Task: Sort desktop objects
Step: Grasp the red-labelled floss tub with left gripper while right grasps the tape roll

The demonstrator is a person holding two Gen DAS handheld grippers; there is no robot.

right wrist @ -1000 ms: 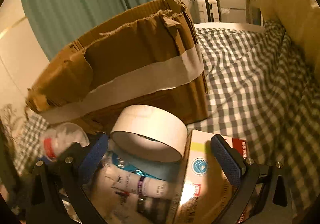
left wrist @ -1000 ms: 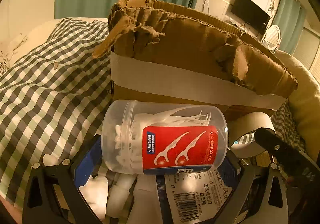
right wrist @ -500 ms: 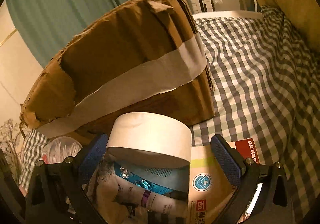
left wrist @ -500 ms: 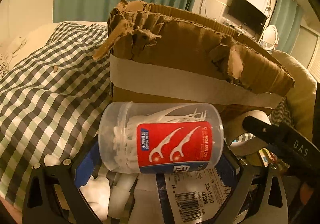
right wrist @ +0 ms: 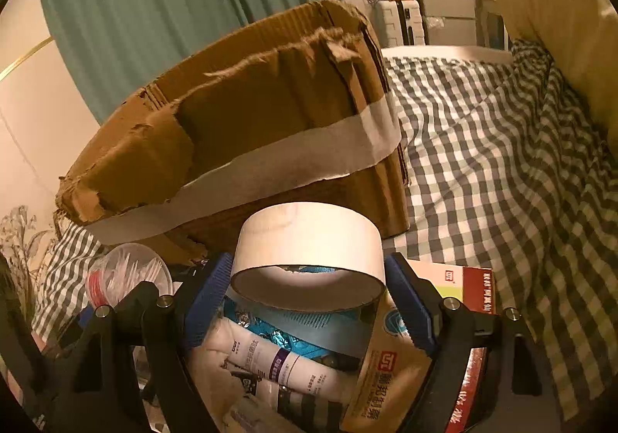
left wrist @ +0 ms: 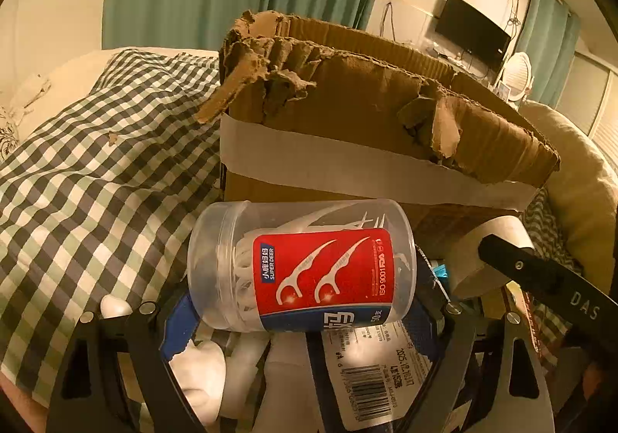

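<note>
Left wrist view, tongs [left wrist: 305, 311] closing around floss-pick jar [left wrist: 301, 265]

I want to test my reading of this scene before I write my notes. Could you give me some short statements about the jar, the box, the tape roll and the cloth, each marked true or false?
1. The floss pick jar lies on its side. True.
2. The jar's label is green. False: it is red.
3. The cardboard box has a torn top edge. True.
4. The tape roll sits inside the box. False: it is outside, in front of the box.
5. The cloth is plain white. False: it is checked.
</note>
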